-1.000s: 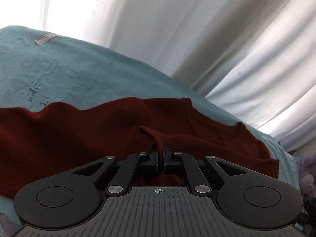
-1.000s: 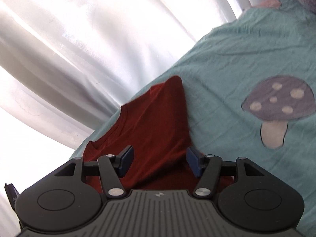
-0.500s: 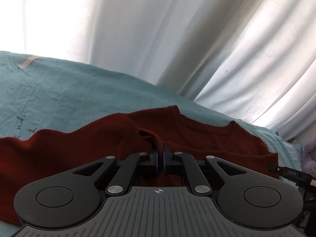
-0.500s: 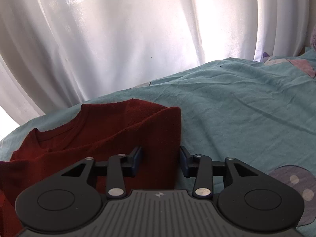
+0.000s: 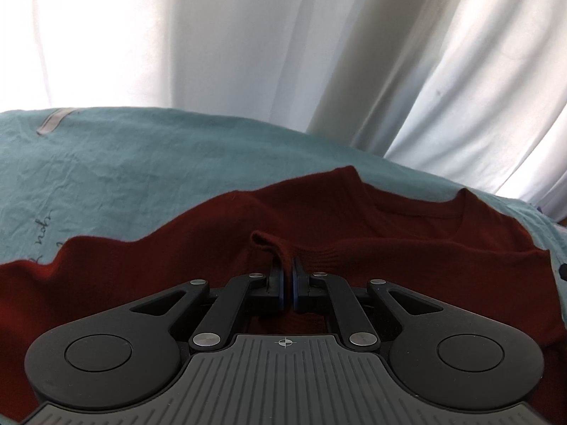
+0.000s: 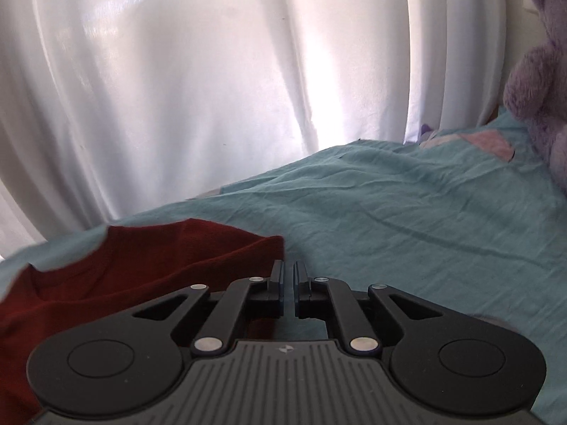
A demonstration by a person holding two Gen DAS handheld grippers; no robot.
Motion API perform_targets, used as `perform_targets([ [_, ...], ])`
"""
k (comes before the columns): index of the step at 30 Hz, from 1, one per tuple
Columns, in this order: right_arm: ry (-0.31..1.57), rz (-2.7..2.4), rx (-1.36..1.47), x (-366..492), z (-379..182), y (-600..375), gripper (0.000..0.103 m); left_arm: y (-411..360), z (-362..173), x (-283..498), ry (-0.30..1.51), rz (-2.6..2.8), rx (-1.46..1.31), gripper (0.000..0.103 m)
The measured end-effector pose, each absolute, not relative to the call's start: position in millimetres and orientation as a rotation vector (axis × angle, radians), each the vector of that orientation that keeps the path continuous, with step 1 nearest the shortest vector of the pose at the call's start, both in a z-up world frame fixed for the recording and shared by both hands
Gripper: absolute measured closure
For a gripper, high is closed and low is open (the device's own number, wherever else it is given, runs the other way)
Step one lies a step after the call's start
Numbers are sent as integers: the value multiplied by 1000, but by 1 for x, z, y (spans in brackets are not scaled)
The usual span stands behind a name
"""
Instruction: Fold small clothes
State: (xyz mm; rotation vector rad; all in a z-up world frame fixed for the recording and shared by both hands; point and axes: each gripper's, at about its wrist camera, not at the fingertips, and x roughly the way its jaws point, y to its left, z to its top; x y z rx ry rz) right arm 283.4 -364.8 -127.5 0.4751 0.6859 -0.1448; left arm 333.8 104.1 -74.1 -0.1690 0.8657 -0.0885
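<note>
A dark red knit sweater [image 5: 354,219] lies spread on a teal bedsheet [image 5: 141,163], its neckline toward the far right. My left gripper [image 5: 287,265] is shut on a ribbed hem or cuff fold of the sweater and holds it raised a little over the body of the garment. In the right wrist view the sweater [image 6: 141,269] lies at the lower left with a corner just left of my right gripper [image 6: 288,269]. The right gripper's jaws are closed together over the sheet [image 6: 407,219]; I see no cloth between them.
White curtains [image 5: 248,53] hang right behind the bed's far edge in both views. A purple plush toy [image 6: 542,81] sits at the right. A pink patch [image 6: 485,141] is printed on the sheet near it. A grey label [image 5: 53,125] lies at the far left.
The right gripper has shut and moved right, so the sweater corner it straddled now lies left of its jaws. The left gripper still holds the fold; its view has shifted slightly.
</note>
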Motion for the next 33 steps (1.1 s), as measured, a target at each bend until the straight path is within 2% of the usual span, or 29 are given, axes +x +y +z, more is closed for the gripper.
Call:
perform_targets([
  [1, 677, -101, 527, 271, -123, -365, 96, 106, -76, 333, 871, -86, -181, 96],
  [3, 672, -16, 638, 247, -118, -362, 80, 108, -77, 334, 876, -82, -196, 96],
  [4, 683, 17, 696, 235, -118, -360, 61, 107, -77, 334, 877, -81, -198, 96],
  [5, 701, 50, 758, 226, -122, -357, 46, 106, -76, 335, 879, -80, -197, 96],
  [6, 716, 74, 804, 217, -127, -354, 44, 105, -77, 335, 881, -79, -194, 96],
  [10, 812, 29, 850, 210, -149, -345, 45, 100, -78, 336, 887, -75, -184, 96],
  [12, 814, 15, 905, 215, -160, -350, 53, 98, -77, 336, 887, -73, -179, 96],
  [13, 794, 10, 924, 219, -164, -352, 64, 97, -77, 336, 885, -73, -179, 96],
  [14, 786, -3, 931, 223, -167, -354, 81, 97, -77, 336, 885, -73, -180, 96],
  [16, 765, -33, 909, 231, -169, -356, 97, 96, -76, 336, 884, -67, -181, 96],
  [21, 693, -128, 584, 226, -157, -333, 97, 97, -82, 333, 881, -64, -180, 95],
  [24, 748, -93, 520, 224, -156, -322, 95, 97, -80, 328, 873, -40, -143, 85],
  [26, 745, -61, 544, 216, -145, -327, 79, 102, -73, 321, 853, -17, -149, 84],
  [28, 699, -41, 573, 204, -131, -334, 75, 106, -65, 313, 826, 6, -144, 83],
  [31, 644, -27, 538, 204, -114, -333, 69, 101, -50, 299, 781, -1, -154, 74],
  [33, 662, 4, 499, 221, -115, -321, 69, 86, -46, 292, 772, -57, -172, 59],
])
